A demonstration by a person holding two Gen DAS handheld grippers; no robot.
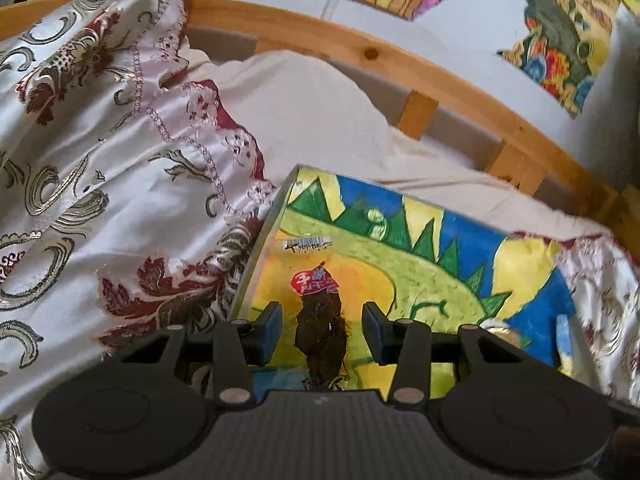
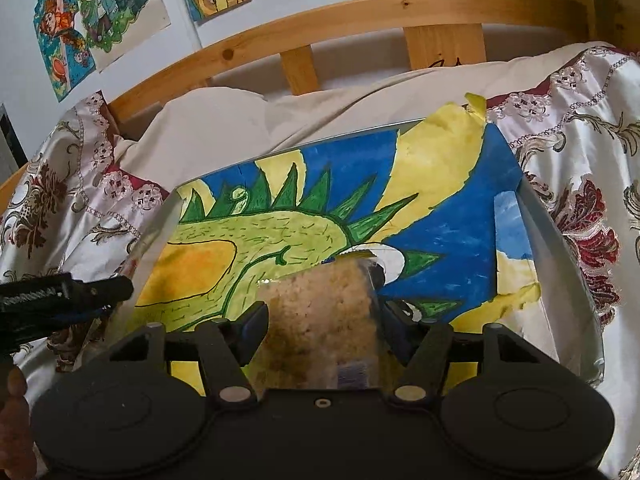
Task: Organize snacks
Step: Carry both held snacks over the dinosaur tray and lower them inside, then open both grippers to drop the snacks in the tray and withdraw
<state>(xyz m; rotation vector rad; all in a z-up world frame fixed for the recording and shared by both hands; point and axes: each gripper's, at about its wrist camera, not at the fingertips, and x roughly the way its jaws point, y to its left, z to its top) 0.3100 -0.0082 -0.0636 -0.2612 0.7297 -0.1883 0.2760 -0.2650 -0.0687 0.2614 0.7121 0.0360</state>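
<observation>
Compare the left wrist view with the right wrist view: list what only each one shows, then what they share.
Only the left wrist view: a dark brown snack with a red label between the left tongs, pads visibly apart from it.

Only the right wrist view: a clear pack of pale crumbly snack between the right tongs, and the other tool entering at the left edge.

Both: the dragon painting on the tray, the patterned satin cover, the wooden bed rail.

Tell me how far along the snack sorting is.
Done: nothing visibly sorted. In hand: a dark red-labelled snack sits between the fingers of the left gripper, a clear crumbly pack inside the right gripper; grip unclear. Left: both, over the painted board, need placing.
</observation>
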